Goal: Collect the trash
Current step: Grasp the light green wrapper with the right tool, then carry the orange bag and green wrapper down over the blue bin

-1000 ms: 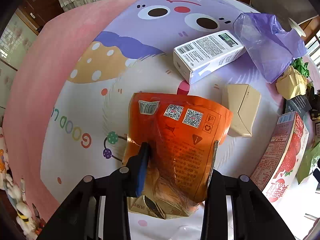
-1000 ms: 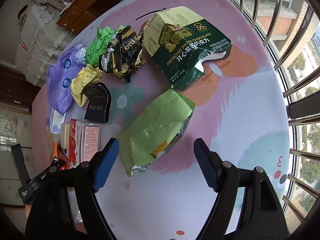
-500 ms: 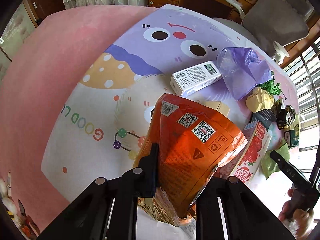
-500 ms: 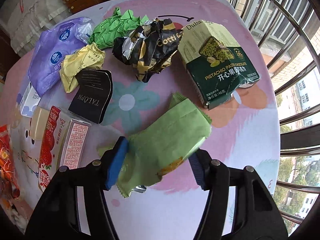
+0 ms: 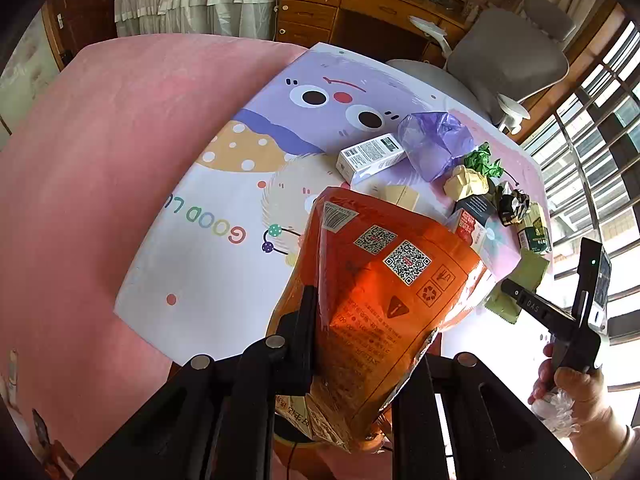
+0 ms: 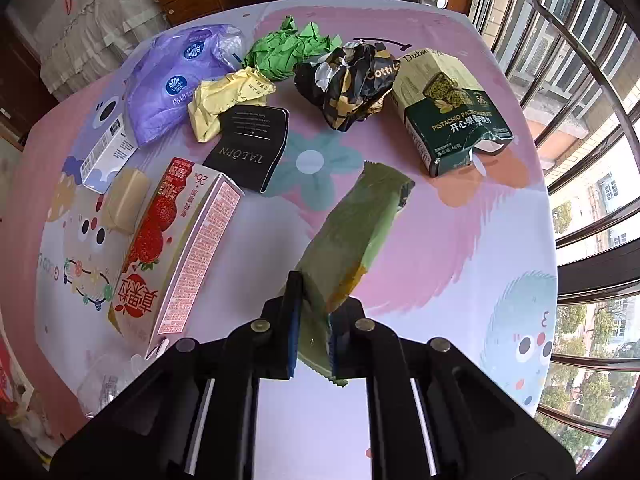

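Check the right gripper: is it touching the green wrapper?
Touching. The right wrist view shows the right gripper with both fingers pressed against the green wrapper, which sticks out between them above the table.

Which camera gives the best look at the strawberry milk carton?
The right wrist view. There the strawberry milk carton lies in full on the table mat, both printed faces readable. In the left wrist view only a small corner peeks out behind the orange snack bag.
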`<action>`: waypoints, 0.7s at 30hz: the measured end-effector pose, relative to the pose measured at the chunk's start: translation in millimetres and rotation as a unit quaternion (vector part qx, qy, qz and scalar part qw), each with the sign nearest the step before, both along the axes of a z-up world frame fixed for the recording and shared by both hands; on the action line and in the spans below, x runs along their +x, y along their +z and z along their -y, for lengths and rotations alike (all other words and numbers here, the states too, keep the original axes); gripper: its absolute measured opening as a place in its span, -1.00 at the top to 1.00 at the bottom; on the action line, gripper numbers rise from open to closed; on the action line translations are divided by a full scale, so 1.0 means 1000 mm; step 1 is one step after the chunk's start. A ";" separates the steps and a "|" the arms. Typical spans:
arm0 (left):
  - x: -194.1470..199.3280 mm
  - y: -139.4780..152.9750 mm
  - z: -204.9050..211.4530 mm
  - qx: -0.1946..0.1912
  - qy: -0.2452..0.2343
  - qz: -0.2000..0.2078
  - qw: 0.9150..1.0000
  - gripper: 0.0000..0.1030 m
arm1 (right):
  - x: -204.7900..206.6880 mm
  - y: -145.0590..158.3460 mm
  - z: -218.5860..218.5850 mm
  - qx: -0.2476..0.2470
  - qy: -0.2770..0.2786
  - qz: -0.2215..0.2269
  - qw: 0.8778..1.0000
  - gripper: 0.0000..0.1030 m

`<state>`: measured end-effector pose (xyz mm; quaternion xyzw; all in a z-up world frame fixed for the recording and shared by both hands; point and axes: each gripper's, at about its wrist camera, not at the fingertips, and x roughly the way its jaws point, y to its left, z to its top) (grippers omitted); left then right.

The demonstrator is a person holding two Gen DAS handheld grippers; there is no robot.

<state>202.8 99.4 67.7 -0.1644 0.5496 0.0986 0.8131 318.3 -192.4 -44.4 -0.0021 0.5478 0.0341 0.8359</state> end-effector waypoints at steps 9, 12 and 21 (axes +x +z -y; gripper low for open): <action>-0.066 0.016 -0.021 -0.012 -0.096 0.027 0.995 0.72 | -0.115 0.068 -0.031 0.006 -0.011 0.069 0.998 0.84; -0.093 0.020 -0.032 -0.017 -0.131 0.037 0.991 0.72 | -0.167 0.080 -0.049 0.008 -0.022 0.082 0.996 0.84; -0.174 0.000 -0.067 -0.039 -0.198 0.028 0.979 0.72 | -0.295 0.049 -0.126 -0.024 -0.008 0.054 0.998 0.84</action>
